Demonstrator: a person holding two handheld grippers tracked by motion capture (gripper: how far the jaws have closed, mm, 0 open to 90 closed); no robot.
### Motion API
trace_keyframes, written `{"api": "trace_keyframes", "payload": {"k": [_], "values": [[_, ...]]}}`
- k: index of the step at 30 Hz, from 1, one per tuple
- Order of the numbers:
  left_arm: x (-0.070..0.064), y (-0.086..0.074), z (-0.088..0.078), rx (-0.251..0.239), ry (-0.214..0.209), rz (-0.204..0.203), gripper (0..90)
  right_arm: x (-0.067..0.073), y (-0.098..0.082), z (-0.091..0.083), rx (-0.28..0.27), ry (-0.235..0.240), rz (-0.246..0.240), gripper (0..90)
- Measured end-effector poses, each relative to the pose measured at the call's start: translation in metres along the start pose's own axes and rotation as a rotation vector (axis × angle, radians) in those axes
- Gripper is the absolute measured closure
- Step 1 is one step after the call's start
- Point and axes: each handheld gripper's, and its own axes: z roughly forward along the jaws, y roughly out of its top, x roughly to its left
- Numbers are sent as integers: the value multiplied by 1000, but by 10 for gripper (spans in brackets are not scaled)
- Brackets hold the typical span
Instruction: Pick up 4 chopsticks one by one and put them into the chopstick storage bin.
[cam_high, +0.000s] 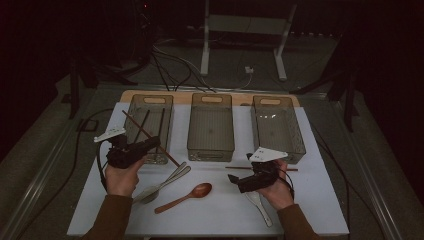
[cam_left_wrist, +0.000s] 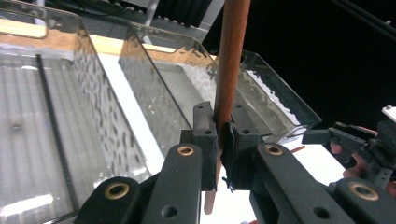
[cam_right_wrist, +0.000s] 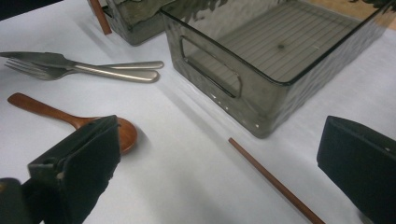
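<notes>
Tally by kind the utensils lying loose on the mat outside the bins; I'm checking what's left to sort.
Spoons: 2, wooden spoon and white spoon
Fork: 1
Knife: 1
Chopstick: 1
Total: 5

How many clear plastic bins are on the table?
3, side by side along the far edge: the left bin with dark sticks inside, the middle bin and the right bin.
</notes>
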Motion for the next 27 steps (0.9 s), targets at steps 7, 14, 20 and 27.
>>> {"api": "trace_keyframes", "payload": {"k": [7, 14, 20, 27], "values": [[7, 3, -5, 3, 23, -5, 859, -4, -4, -4, 3, -15, 12, 0], [12, 6, -9, 0, 38, -7, 859, -7, -6, -7, -1, -22, 17, 0], [13, 8, -10, -1, 45, -9, 859, -7, -7, -8, -3, -22, 21, 0], [15, 10, -11, 0, 52, -9, 859, -7, -7, -7, -4, -20, 22, 0]]}}
